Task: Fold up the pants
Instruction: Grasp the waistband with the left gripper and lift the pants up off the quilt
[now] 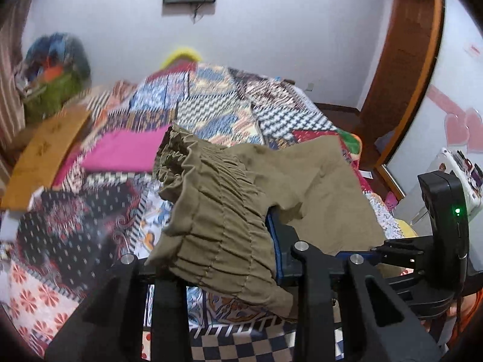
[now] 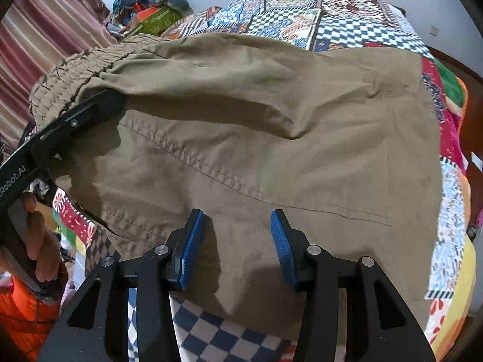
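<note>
Khaki pants (image 2: 256,126) with a gathered elastic waistband (image 1: 211,199) lie on a patchwork bedspread. In the left wrist view the waistband drapes over my left gripper (image 1: 241,259) and hides its fingers; only a blue pad edge (image 1: 276,241) shows. In the right wrist view the left gripper (image 2: 102,102) reaches under the waistband, lifting it. My right gripper (image 2: 237,247) is open, its blue pads (image 2: 190,247) resting over the flat pants fabric, nothing between them.
A folded pink cloth (image 1: 126,150) lies on the bedspread (image 1: 217,114) beyond the pants. A wooden board (image 1: 45,157) and a heap of clothes (image 1: 54,72) sit at the left. A wooden door frame (image 1: 401,69) stands at the right.
</note>
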Motion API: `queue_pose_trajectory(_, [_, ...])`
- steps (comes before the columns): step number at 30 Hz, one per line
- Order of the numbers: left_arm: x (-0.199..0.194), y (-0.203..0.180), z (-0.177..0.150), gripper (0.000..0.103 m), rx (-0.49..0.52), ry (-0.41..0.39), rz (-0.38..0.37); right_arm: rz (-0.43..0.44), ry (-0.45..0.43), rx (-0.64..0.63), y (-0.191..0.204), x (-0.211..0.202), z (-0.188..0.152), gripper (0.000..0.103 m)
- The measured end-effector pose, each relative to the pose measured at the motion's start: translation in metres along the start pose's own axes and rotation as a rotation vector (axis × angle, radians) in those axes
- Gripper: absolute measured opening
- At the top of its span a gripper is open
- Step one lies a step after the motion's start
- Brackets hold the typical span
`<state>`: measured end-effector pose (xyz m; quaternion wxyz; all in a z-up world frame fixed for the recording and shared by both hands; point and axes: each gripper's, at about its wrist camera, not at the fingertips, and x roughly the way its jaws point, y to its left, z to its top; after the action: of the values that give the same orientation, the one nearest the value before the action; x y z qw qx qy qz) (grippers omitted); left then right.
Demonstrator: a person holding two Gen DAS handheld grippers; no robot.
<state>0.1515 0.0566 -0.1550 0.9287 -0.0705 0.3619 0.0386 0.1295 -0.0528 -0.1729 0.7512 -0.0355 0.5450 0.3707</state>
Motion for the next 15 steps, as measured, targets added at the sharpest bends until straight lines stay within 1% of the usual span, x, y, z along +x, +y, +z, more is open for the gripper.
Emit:
queue_pose_trajectory(3, [-0.006,-0.011,0.01,0.03,0.029,-0.025,-0.019,0.012,-0.028,0.019,-0.004,-0.009,-0.003,0.042])
queue_pose_trajectory(7, [-0.009,-0.03,0.018,0.028,0.069,-0.022,-0.056,0.072,0.005,0.037,-0.004,0.004,-0.012,0.044])
queue_pose_trajectory(8, [-0.01,-0.033,0.018,0.028,0.079,-0.019,-0.059,0.07,0.005,0.03,0.0,0.008,-0.014,0.045])
queue_pose_trajectory(10, [-0.014,-0.04,0.016,0.027,0.112,-0.025,-0.054,0.033,-0.005,-0.014,0.012,0.012,-0.014,0.045])
queue_pose_trajectory(11, [-0.016,-0.043,0.015,0.027,0.125,-0.03,-0.047,0.036,-0.006,-0.027,0.016,0.014,-0.012,0.045])
queue_pose_trajectory(13, [-0.018,-0.044,0.015,0.027,0.134,-0.03,-0.043,0.075,-0.001,-0.023,0.019,0.017,-0.009,0.045])
queue_pose_trajectory(15, [-0.017,-0.044,0.016,0.027,0.134,-0.025,-0.046,0.076,-0.001,-0.035,0.02,0.016,-0.01,0.045])
